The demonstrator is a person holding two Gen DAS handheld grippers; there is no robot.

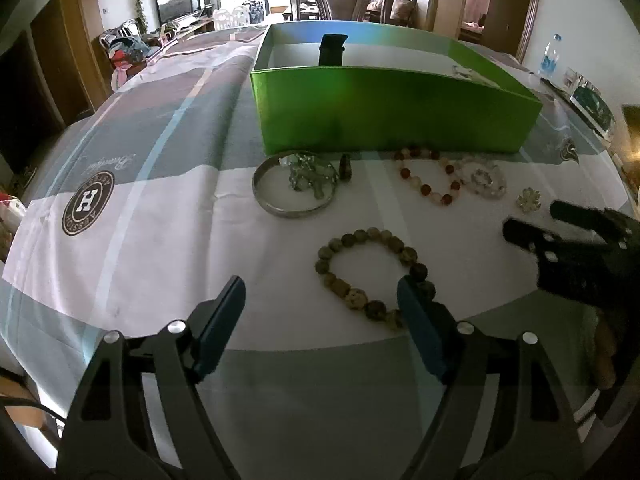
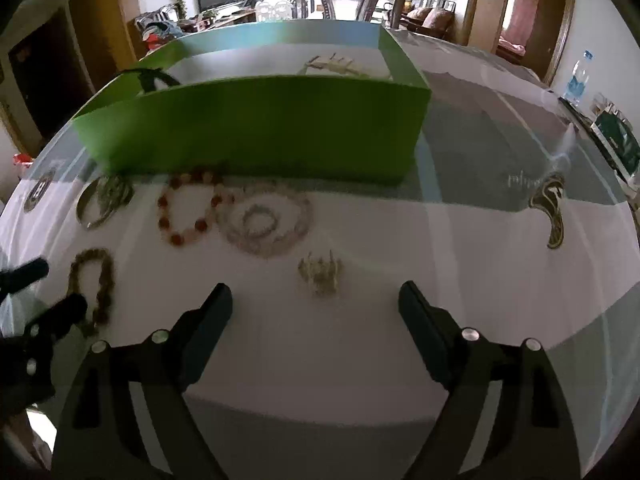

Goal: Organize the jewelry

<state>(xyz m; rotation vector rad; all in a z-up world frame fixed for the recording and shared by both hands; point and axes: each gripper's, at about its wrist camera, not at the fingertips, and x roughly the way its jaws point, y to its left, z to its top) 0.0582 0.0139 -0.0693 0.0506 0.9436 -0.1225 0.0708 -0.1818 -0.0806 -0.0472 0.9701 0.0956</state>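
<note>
both tools hang above the table with nothing between their fingers: the left gripper [image 1: 322, 294] is spread wide just beside the olive bead bracelet [image 1: 370, 274], and the right gripper [image 2: 316, 298] is spread wide near a small pale claw clip [image 2: 320, 272]. a silver bangle [image 1: 294, 186], a red bead bracelet [image 1: 426, 176] and a clear bead bracelet [image 1: 482, 178] lie on the tablecloth [image 1: 168, 232] in front of the green box [image 1: 396, 116].
</note>
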